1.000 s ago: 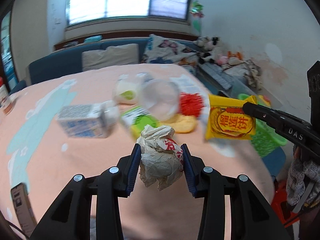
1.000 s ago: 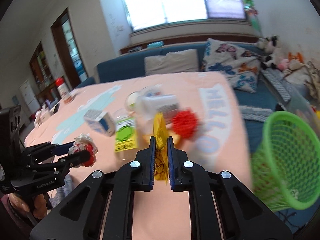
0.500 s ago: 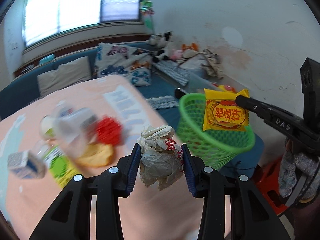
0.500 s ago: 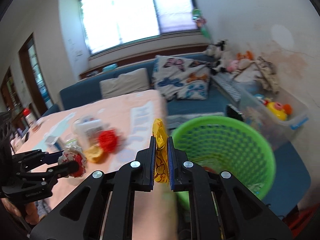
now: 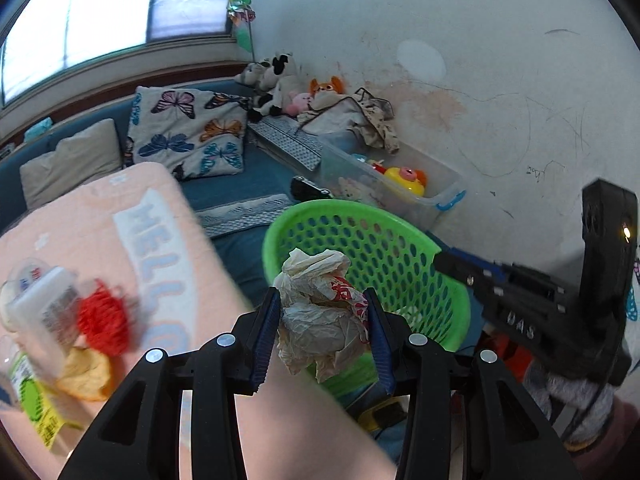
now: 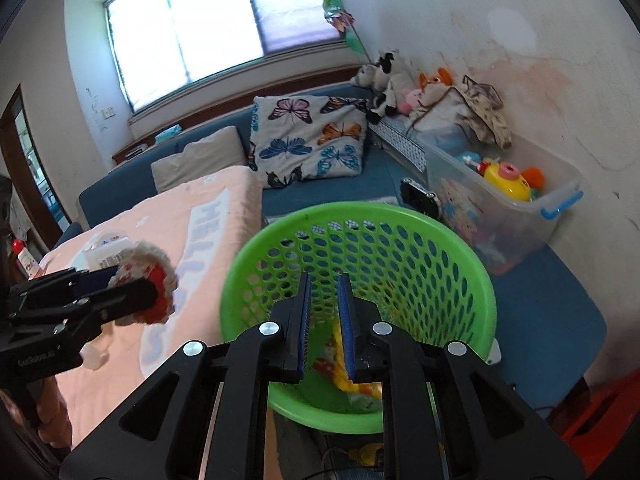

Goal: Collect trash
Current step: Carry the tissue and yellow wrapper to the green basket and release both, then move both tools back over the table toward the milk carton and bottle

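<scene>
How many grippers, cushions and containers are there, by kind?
Black two-finger grippers: 2 (left gripper, right gripper)
Cushions: 2 (butterfly-print cushion, plain beige cushion)
Containers: 2 (green mesh plastic basket, clear plastic storage bin)
Total: 6

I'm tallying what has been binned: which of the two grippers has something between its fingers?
The left gripper: its fingers clamp a crumpled paper wrapper beside the green basket. The right gripper has bare fingers, which have just opened above the basket.
</scene>
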`<state>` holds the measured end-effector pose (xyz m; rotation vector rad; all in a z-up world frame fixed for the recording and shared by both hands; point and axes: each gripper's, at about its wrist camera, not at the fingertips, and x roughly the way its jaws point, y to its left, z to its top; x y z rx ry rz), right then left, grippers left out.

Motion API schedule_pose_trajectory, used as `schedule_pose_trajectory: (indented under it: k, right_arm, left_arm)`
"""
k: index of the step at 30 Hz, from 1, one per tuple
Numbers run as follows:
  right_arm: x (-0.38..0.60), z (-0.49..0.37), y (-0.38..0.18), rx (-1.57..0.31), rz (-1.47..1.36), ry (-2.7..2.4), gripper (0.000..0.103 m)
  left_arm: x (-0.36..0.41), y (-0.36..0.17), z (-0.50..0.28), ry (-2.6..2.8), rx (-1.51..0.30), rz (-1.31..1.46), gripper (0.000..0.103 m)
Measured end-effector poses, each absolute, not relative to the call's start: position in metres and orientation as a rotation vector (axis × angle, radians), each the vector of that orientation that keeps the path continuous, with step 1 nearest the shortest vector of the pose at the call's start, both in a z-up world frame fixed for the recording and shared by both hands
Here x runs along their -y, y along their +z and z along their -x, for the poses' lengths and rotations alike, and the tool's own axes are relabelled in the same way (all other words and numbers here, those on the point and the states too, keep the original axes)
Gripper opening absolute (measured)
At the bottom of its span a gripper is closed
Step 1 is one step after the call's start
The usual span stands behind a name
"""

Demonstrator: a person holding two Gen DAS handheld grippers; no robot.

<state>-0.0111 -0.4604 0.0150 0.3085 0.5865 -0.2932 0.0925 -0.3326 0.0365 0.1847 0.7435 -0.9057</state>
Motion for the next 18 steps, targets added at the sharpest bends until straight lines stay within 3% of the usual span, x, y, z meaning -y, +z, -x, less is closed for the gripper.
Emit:
schedule_pose_trajectory:
  k: [8,11,18]
  right_arm:
    - [0.47,0.021,0.012,-0.59,-0.322,-0.308,0.024]
    - [0.472,0.023,0.011,-0.589,-0.329,-0.314,0.036]
    - [0.47,0.026,0.013,-0.585,-0.327,-0.321,0.044]
  left_arm:
    - [0.37,0.023,-0.098,-0.907,-0.761,-0.202,0.044]
    - [0.375,0.02,-0.099,-0.905,-0.765,-0.208,0.047]
    - [0.374,0.018,-0.101,-0.906,-0.765,-0.205,0.066]
